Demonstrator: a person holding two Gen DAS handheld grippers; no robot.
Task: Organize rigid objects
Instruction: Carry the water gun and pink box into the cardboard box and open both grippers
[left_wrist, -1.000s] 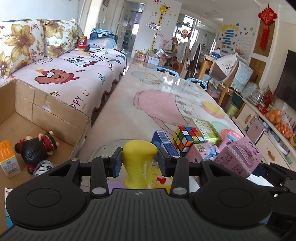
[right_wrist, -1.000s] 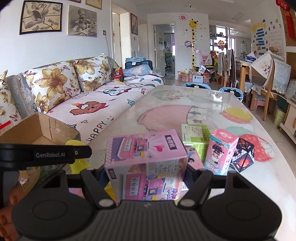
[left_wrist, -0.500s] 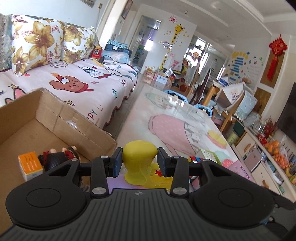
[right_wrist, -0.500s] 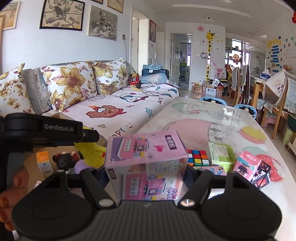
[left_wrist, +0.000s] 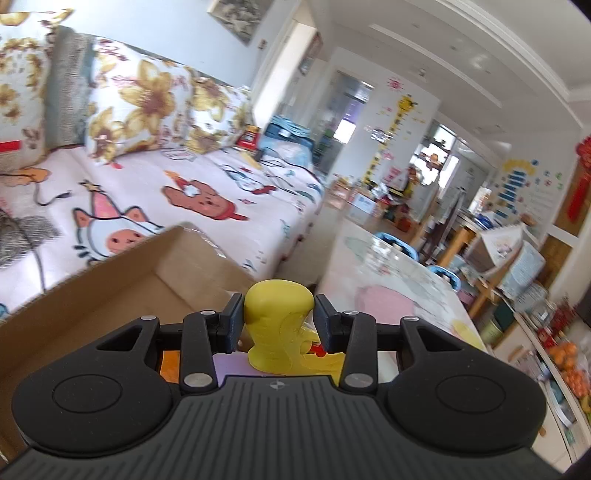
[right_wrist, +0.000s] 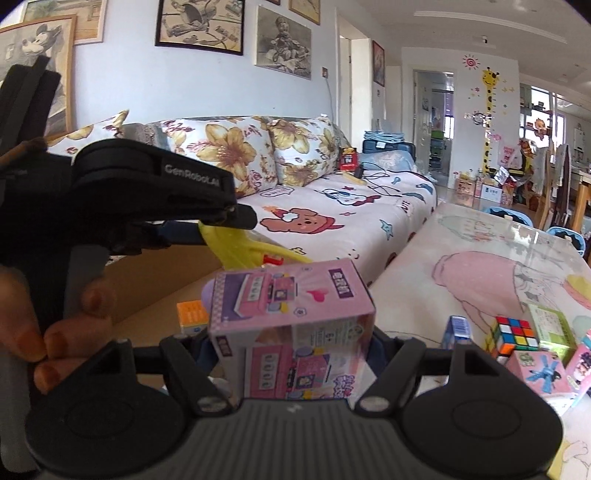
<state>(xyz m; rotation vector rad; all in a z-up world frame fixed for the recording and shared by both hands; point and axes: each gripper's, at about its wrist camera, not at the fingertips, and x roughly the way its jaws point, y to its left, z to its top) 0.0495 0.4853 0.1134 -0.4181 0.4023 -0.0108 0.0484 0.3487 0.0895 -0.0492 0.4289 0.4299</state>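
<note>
Left gripper (left_wrist: 279, 319) pinches the yellow duck toy (left_wrist: 280, 325) above the cardboard box (left_wrist: 122, 280), its body half-hidden. Right gripper (right_wrist: 295, 354) clamps the pink box (right_wrist: 291, 325) beside the worktop (right_wrist: 461, 273), fingers largely hidden.

This is a family living room in a home with young children. A sofa (right_wrist: 332, 218) under a cartoon-printed cover runs along the wall at about 10 o'clock, backed by floral cushions (right_wrist: 225, 147), and framed cartoon drawings (right_wrist: 199, 22) hang above it. Toward 1 o'clock a giraffe height chart (right_wrist: 489, 110) is stuck on the white wall beside an open doorway (right_wrist: 432, 122). The long desk (right_wrist: 480, 258) at 2 o'clock has a children's picture beneath its glossy top, with small toy boxes (right_wrist: 550, 325) and a puzzle cube (right_wrist: 515, 334) on it. In the left view a red hanging ornament (left_wrist: 580, 181) and paper wall stickers (left_wrist: 517, 184) sit at 2 o'clock, and oranges (left_wrist: 569, 363) lie on a low cabinet at 3 o'clock.
</note>
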